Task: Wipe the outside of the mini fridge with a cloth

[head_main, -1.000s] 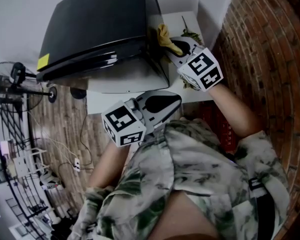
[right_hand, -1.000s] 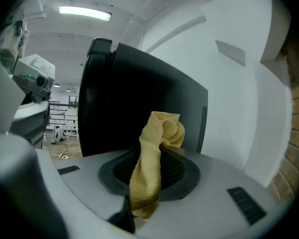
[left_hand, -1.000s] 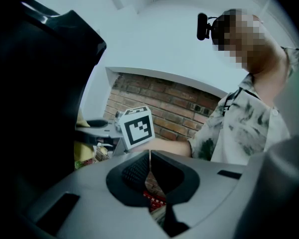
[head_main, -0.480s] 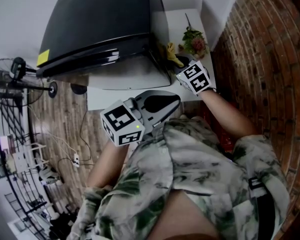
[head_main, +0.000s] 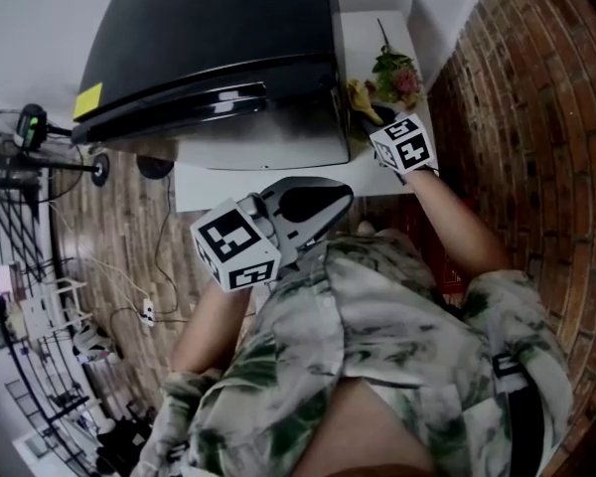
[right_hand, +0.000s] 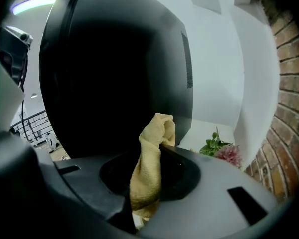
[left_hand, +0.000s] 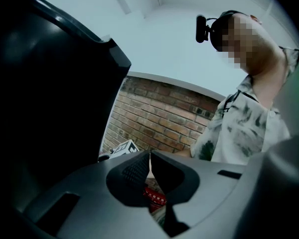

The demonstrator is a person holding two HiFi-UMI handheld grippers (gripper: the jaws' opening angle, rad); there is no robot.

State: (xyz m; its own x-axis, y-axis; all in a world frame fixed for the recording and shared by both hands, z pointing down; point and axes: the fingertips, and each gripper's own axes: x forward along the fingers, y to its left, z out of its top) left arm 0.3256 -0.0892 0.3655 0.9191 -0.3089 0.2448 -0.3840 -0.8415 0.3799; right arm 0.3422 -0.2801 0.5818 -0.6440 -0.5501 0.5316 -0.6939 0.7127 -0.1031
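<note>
The black mini fridge (head_main: 209,48) stands on a white table (head_main: 268,185). My right gripper (head_main: 371,117) is low beside the fridge's right side wall, shut on a yellow cloth (head_main: 359,95). In the right gripper view the cloth (right_hand: 150,168) sticks up from between the jaws of that gripper (right_hand: 155,156), in front of the fridge's dark side (right_hand: 114,73). My left gripper (head_main: 340,193) hangs near my chest, in front of the fridge, shut with nothing in it. In the left gripper view its jaws (left_hand: 149,157) meet, and the fridge (left_hand: 50,93) fills the left.
A small bunch of flowers (head_main: 395,73) lies on the table right of the fridge, close to the right gripper. A brick wall (head_main: 536,117) runs along the right. A fan stand (head_main: 40,157), cables and a wire rack (head_main: 30,366) occupy the wooden floor at left.
The right gripper has moved down along the fridge's right side with the cloth, ending lower and nearer the flowers. The left gripper has hardly moved.
</note>
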